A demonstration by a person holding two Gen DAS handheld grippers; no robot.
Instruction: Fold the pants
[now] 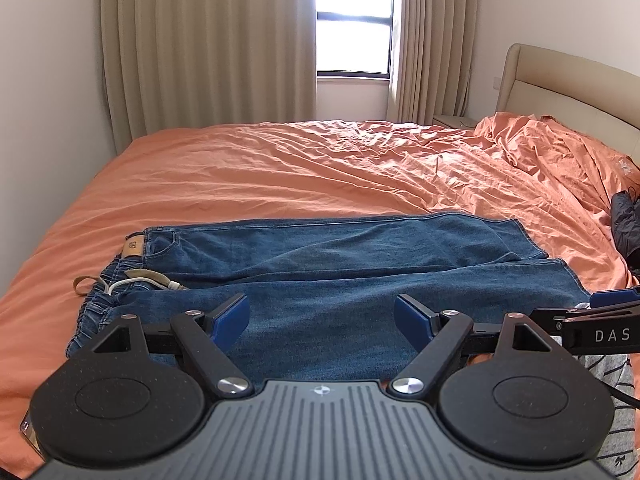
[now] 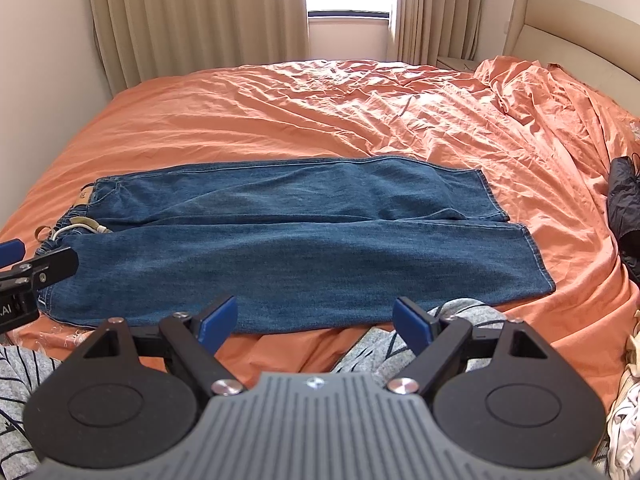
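Note:
Blue jeans point(image 2: 288, 236) lie flat across the orange bed, waistband with tan label and drawstring at the left, leg hems at the right; they also show in the left wrist view point(image 1: 320, 264). The two legs lie side by side. My left gripper point(image 1: 322, 318) is open and empty, held just above the near leg close to the waist end. My right gripper point(image 2: 314, 322) is open and empty, at the near edge of the jeans toward the hem end. Each gripper shows at the edge of the other's view.
The orange sheet point(image 2: 320, 112) is wrinkled, with bunched bedding by the beige headboard point(image 2: 568, 24) at the right. A dark garment point(image 2: 624, 204) lies at the right edge. Grey striped clothing point(image 2: 400, 344) lies at the near edge. Curtains and a window stand behind.

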